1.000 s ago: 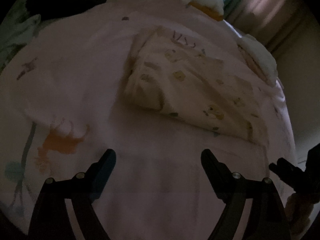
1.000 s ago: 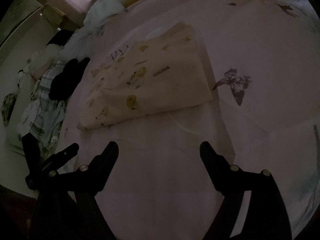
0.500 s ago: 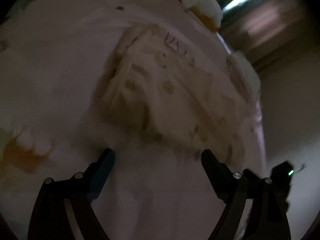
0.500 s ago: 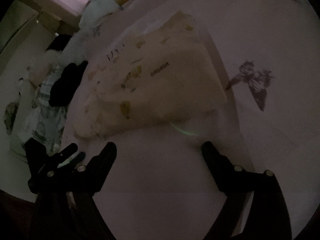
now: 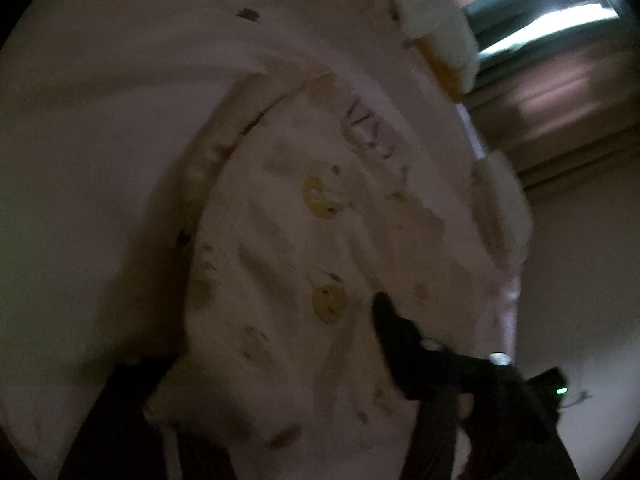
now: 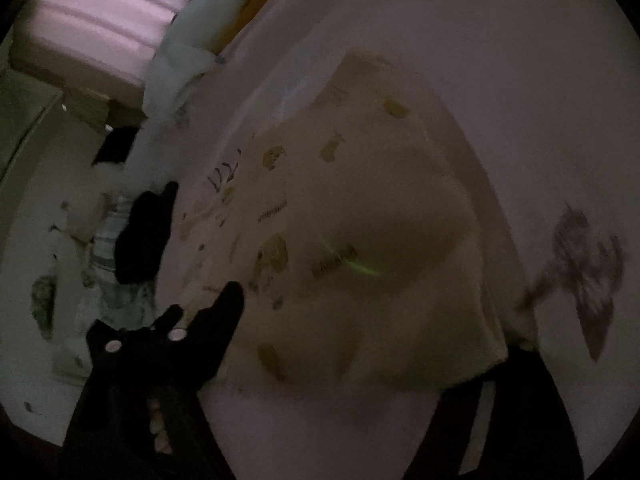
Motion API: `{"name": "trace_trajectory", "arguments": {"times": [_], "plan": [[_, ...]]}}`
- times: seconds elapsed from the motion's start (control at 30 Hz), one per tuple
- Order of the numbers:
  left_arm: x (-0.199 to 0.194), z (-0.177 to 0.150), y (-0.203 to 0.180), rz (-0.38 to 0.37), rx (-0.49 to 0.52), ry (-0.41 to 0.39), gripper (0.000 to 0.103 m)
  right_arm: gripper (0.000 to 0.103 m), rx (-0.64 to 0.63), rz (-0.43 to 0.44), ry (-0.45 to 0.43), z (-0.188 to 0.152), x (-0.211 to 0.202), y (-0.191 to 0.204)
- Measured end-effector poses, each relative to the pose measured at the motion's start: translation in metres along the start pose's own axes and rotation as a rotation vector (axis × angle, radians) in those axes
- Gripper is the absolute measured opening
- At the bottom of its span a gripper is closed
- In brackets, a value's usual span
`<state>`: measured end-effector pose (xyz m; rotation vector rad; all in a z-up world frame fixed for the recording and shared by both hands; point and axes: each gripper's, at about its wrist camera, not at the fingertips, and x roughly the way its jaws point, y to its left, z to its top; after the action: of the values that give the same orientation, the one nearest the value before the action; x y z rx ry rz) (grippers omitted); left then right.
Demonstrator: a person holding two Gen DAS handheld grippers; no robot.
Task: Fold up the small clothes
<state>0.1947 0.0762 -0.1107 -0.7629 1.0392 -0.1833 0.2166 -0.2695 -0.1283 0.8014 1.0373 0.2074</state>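
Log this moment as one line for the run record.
step: reach in to fold | left claw: open, straddling garment edge | right claw: open, straddling garment's other end | garment: on sheet

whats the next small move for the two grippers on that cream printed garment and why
Probably close both grippers: the cream printed garment already lies between the fingers of the left gripper and the right gripper at its near edge on the pink sheet, but neither looks clamped.
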Motion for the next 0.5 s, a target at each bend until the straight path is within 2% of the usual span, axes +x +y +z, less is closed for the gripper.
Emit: {"name": "trace_trajectory", "arguments": {"times": [0.03,0.07,0.13,0.2,0.27,0.37,0.5], "plan": [[-0.002,0.0,-0.001,0.035,0.022,-0.003,0.031,0.041,-0.018,-0.029,0.0,0.003,0.004,0.004],[-0.002,-0.001,-0.003,0.052,0.049,-0.006,0.026,0.019,-0.048,-0.096,-0.003,0.006,0.008,0.009],[-0.004,-0.005,-0.005,0.084,0.122,-0.017,0.018,0.015,-0.078,-0.142,-0.006,0.009,0.012,0.011],[-0.006,-0.011,-0.011,0.138,0.206,-0.029,0.015,0.012,-0.138,-0.162,-0.011,0.007,0.012,0.018],[-0.012,-0.017,-0.015,0.164,0.231,-0.043,0.01,0.009,-0.19,-0.184,-0.025,0.004,0.007,0.025],[-0.024,-0.019,-0.024,0.189,0.273,-0.065,0.005,0.008,-0.225,-0.173,-0.04,0.001,-0.004,0.03],[-0.035,-0.029,-0.04,0.263,0.421,-0.115,0.004,0.007,-0.247,-0.19,-0.039,-0.005,-0.023,0.023]]}}
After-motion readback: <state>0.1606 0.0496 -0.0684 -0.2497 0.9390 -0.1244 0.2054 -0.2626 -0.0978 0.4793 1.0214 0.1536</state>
